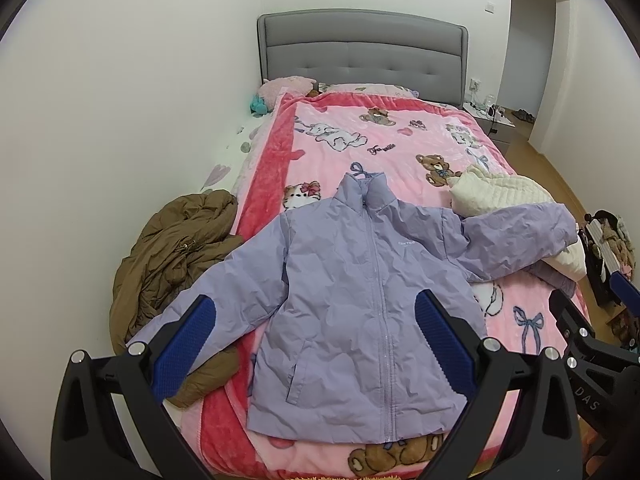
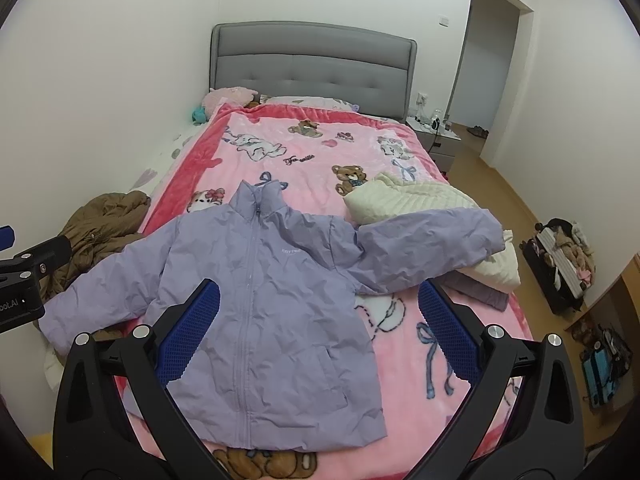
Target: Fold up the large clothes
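A lilac zip-up jacket (image 1: 352, 292) (image 2: 264, 312) lies flat, front up and zipped, on the pink cartoon blanket (image 1: 400, 144) (image 2: 304, 160), collar toward the headboard. Its left sleeve runs down over a brown coat; its right sleeve (image 1: 520, 236) (image 2: 432, 248) rests on a cream quilted garment. My left gripper (image 1: 316, 340) hovers open above the jacket's lower half, nothing between its blue pads. My right gripper (image 2: 320, 332) is open too, above the jacket's hem and right side, holding nothing.
A crumpled brown coat (image 1: 176, 256) (image 2: 100, 228) lies at the bed's left edge by the wall. A cream quilted garment (image 1: 500, 192) (image 2: 420, 204) sits on folded clothes at the right edge. Bags (image 2: 560, 260) stand on the wooden floor to the right. Grey headboard (image 1: 360, 52) at the far end.
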### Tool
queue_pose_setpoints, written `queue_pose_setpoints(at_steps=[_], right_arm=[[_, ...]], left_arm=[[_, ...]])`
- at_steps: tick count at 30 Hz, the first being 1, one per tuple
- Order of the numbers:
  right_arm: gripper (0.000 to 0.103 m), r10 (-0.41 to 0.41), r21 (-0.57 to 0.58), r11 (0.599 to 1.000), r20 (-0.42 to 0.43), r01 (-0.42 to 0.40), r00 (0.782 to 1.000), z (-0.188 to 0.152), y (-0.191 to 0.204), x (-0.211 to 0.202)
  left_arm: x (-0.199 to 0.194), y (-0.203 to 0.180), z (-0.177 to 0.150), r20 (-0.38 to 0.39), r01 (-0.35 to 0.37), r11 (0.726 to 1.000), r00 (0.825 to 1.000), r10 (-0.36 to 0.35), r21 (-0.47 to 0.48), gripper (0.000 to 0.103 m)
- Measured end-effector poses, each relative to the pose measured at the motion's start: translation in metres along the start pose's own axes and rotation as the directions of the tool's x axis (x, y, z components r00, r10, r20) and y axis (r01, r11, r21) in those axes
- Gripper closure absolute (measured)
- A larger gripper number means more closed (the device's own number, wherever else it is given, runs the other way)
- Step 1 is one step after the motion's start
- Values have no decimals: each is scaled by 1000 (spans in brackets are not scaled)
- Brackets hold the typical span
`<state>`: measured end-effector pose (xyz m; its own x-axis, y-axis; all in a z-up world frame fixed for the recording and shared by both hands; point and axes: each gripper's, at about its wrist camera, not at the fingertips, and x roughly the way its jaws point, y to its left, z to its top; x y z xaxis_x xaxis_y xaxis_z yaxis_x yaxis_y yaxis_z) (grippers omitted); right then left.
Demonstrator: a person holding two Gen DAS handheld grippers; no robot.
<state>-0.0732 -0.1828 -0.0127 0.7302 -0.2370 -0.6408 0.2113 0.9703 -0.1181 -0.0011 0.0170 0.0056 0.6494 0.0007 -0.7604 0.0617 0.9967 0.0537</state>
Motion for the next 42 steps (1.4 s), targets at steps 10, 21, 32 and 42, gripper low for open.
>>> queue_pose_setpoints(at_steps=[10, 21, 32, 42], right_arm=[[8, -5, 11, 1000, 2, 5, 1000, -8, -5, 0], [8, -12, 10, 1000, -9, 12, 1000, -5, -2, 1], [8, -11, 10, 1000, -11, 12, 1000, -4, -2, 2], [8, -7, 10, 1000, -16, 8, 1000, -2, 1, 5]], left_arm=[[-1, 6, 5, -3, -4, 1000, 1000, 4, 3, 5], [3, 3, 6, 5, -18, 1000, 1000, 18, 21, 5], [4, 1, 4, 6, -20, 1000, 1000, 20, 22, 5], [6, 0, 6, 2, -23, 999, 1000, 23, 23, 5]])
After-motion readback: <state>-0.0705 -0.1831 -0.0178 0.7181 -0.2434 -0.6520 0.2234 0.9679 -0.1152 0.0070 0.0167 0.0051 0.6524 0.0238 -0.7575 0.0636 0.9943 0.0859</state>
